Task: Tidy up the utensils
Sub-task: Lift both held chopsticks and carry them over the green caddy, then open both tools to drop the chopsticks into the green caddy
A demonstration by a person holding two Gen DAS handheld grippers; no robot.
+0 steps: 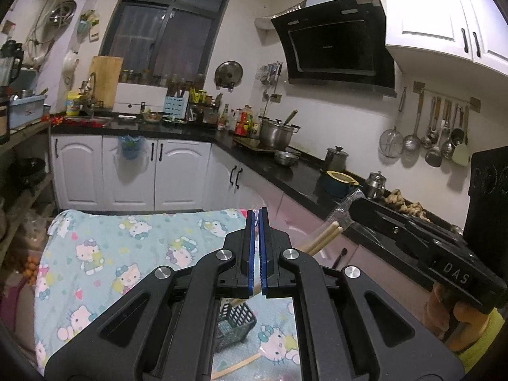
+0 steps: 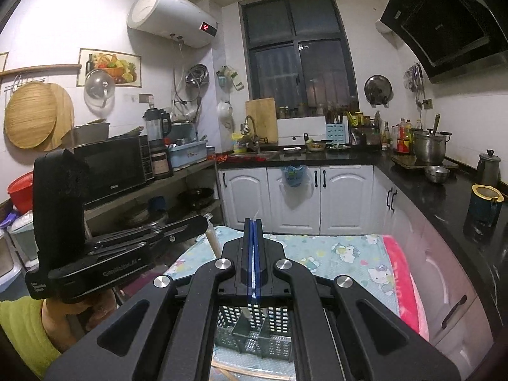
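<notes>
Left tool [image 1: 257, 222]: matt black plastic body, glossy blue pads, polished metal pivot bolts. Right tool [image 2: 253, 231]: same finish, thin clear film pinched between pads (looks like plastic wrapper). Basket [image 2: 254, 336]: perforated grey-green plastic, dull. Chopsticks [image 1: 320, 241]: pale bare wood, smooth. Cloth [image 1: 104, 254] over surface: soft printed fabric, matt. Countertop [image 1: 285, 174]: glossy black stone. Pot [image 1: 276, 131]: brushed steel. Cabinet doors [image 2: 343, 197]: white, satin.
</notes>
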